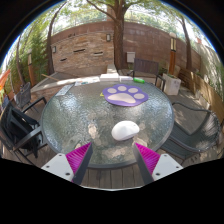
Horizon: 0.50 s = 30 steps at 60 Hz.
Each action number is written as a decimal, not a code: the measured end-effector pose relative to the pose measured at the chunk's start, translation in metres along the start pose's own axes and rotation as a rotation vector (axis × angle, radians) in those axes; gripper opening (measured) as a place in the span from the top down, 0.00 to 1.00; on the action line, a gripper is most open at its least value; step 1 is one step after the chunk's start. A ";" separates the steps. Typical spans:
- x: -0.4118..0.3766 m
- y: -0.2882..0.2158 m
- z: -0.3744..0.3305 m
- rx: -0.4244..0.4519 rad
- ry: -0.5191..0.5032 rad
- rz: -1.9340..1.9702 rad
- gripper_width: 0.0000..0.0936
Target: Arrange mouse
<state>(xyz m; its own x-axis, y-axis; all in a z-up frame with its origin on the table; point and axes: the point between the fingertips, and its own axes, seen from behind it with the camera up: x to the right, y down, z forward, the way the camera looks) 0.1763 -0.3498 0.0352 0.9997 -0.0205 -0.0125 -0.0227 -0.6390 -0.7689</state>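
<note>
Glass, round and patterned, makes up the table (70, 125) that spreads just ahead of the gripper (113, 156). To the left of the fingers a dark metal chair (20, 125) stands pushed against the table rim, well clear of any working path. The left magenta pad (79, 156) shows at the near table edge, angled inward. Between the fingers and a little beyond their tips lies the white mouse (124, 130), resting on the bare glass on its own; nothing presses on it. The fingers stand wide apart with only air between them, which suits an approach: the gap looks broad enough to straddle the mouse. Further ahead, past the mouse and slightly right of it, sits a purple mat with a white paw print (126, 95), flat on the far half of the table; it seems the likely place for the mouse to end up, since the mouse lies off it. The right pad (147, 155) mirrors the left one. Beyond the table to the right, another chair (146, 68) stands before a brick wall (85, 45).
</note>
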 end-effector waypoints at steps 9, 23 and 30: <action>0.015 0.001 0.061 -0.055 -0.015 0.052 0.10; 0.024 -0.026 0.103 -0.054 -0.027 0.088 0.10; 0.014 -0.040 0.126 -0.061 -0.023 0.075 0.11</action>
<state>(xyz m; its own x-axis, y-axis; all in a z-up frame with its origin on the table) 0.1922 -0.2278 -0.0145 0.9950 -0.0529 -0.0843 -0.0977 -0.6817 -0.7251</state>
